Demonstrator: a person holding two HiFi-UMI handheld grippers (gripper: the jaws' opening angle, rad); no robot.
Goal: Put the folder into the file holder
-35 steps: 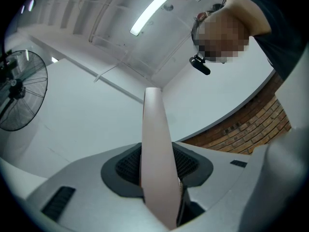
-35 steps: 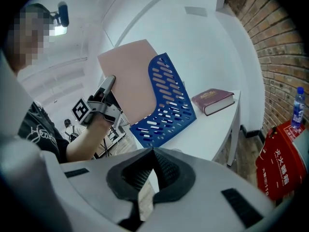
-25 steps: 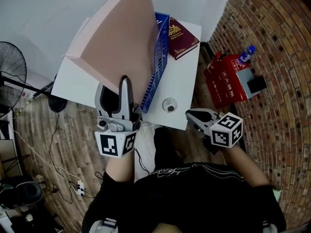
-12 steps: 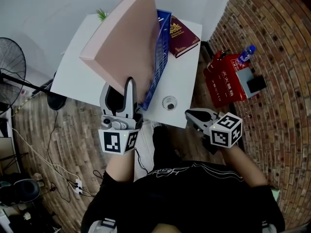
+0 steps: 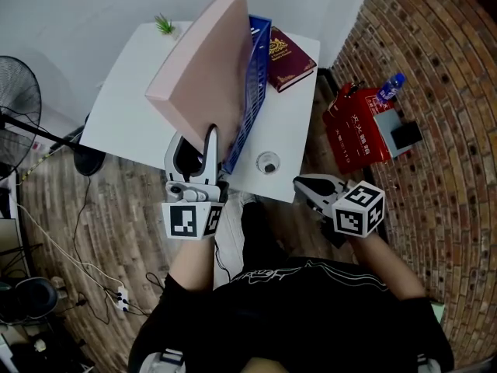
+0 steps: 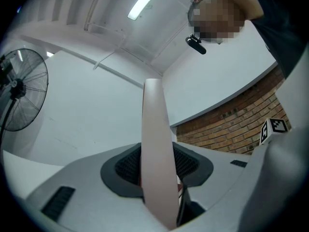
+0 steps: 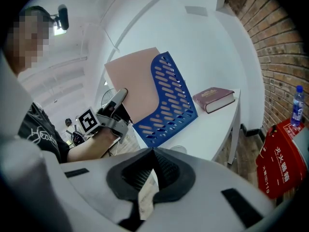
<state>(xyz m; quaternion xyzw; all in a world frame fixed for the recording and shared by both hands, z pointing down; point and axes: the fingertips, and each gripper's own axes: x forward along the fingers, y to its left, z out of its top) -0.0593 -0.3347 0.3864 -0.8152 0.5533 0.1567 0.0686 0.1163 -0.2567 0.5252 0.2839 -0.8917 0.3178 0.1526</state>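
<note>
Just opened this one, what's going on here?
A person works at a white table with a gripper in each hand. The left gripper has its fingers closed on the lower corner of a pink folder and holds it tilted up on edge against the blue file holder. Whether the folder's edge is already inside the holder cannot be told. The right gripper hangs off the table's near edge, shut and empty. A dark red book lies beside the holder.

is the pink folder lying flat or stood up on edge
Stood up on edge, tilted. The left gripper is shut on the folder at a lower corner; its thin edge rises between the jaws.
</note>
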